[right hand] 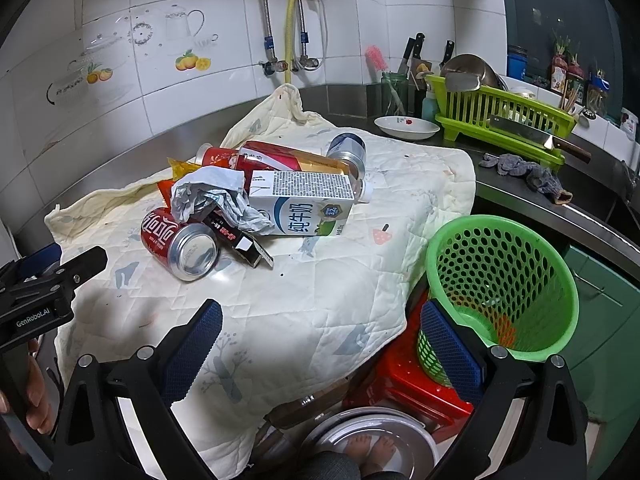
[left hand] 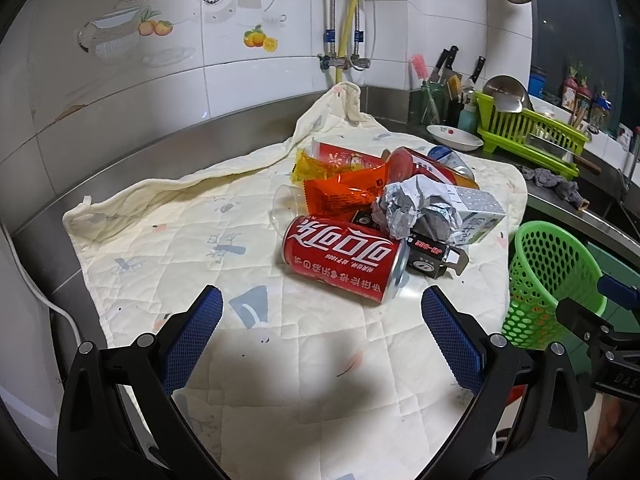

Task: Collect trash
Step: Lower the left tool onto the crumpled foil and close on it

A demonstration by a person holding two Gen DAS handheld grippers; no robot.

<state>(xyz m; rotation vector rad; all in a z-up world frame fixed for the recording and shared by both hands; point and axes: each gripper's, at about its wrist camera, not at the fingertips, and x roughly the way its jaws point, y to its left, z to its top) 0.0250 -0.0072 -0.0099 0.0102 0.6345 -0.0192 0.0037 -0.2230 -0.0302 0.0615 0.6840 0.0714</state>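
A heap of trash lies on a quilted cream cloth [left hand: 168,240] [right hand: 320,288]. Nearest the left gripper is a red cola can [left hand: 344,258] [right hand: 178,246] on its side. Behind it sit crumpled paper [left hand: 416,206] [right hand: 216,196], a milk carton [right hand: 304,204] [left hand: 476,210], a black box [left hand: 432,256] [right hand: 240,242], orange wrappers [left hand: 344,190] and more red cans [right hand: 288,160]. A green mesh basket [right hand: 504,280] [left hand: 556,280] stands past the cloth's right edge. My left gripper [left hand: 322,312] is open, short of the cola can. My right gripper [right hand: 322,320] is open, its right finger beside the basket.
A green dish rack [right hand: 504,120] [left hand: 532,132] with a cleaver, a white dish [right hand: 406,128], a grey rag [right hand: 524,170] and a knife block stand along the steel counter at the back right. A red stool [right hand: 404,392] and a metal basin [right hand: 368,444] sit below.
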